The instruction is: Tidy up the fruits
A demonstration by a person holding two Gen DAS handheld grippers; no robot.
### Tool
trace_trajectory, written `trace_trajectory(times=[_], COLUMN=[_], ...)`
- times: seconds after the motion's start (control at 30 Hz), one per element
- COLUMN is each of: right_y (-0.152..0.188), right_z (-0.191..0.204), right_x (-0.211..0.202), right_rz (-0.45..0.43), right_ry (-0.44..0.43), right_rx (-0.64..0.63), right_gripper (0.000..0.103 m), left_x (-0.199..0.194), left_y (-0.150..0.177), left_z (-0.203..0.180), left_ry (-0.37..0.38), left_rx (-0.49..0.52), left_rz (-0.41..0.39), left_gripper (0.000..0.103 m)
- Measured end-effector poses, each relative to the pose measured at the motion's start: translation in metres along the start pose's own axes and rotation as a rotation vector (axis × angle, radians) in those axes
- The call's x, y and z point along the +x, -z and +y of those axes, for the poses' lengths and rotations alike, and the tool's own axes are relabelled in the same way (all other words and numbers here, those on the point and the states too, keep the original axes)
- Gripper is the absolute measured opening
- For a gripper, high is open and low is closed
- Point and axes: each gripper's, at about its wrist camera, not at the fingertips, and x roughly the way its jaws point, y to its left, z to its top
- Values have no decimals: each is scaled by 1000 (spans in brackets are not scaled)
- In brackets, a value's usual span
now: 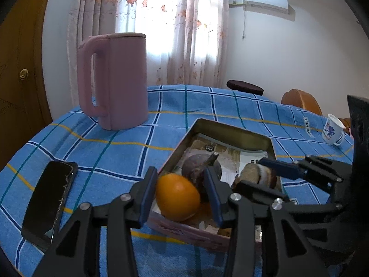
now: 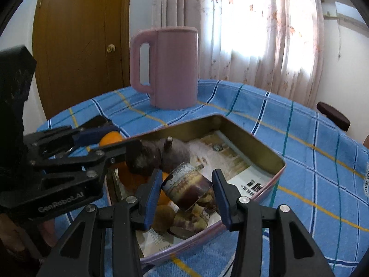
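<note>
A rectangular metal tin (image 1: 230, 130) lined with paper sits on the blue checked tablecloth. My left gripper (image 1: 181, 190) has its fingers around an orange (image 1: 177, 197) at the tin's near left corner. A dark purple fruit with a stem (image 1: 200, 168) lies behind it. My right gripper (image 2: 188, 191) has its fingers around a brown and purple sugarcane piece (image 2: 188, 185) over the tin (image 2: 249, 136); more pieces lie under it. The right gripper also shows in the left wrist view (image 1: 265, 173). The left gripper shows in the right wrist view (image 2: 115, 140) with the orange (image 2: 110, 138).
A tall pink kettle (image 1: 115, 80) stands at the back of the table. A black phone (image 1: 49, 203) lies left of the tin. A white cup (image 1: 333, 129) stands at the far right. A dark stool (image 1: 245, 87) and wooden chair stand beyond the table edge.
</note>
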Motion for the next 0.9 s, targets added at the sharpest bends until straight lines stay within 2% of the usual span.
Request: trace_trajectory(times=[0.07,0.1,0.13,0.2,0.4,0.5,0.6,0.9], right_y=[0,0,1,2,3,6,9,20], right_z=[-2,-2,-2,-2,-5,-12,-19,-31], right_x=[0,1,2,2,-13,-27,-38,-66], right_rz=[4,11,20,23,-10,-25,-42,-91], right_ry=[-1,-8,-24,-32,-23,-12,-4,78], right_rx=[7,9,15,20,38,60,89,124], right_gripper=[47,47,50,60,62,63,63,64], left_x=[1,2,2,-2,-14,-23,-33,-49], left_y=[-1,-1,-1,-1,-3,-5,-6,-8], left_z=[2,3,3,1,-4,-2,-2,-10], left_ry=[-4,-10,-18,-19,-12,-13,-14,1], left_rx=[-6,-12,-17,-11,1,-8,-14,-11], left_rz=[0,0,-1,-19,-51,-76,-99,-131], left_gripper=[51,61,75,82,83,90,92,94])
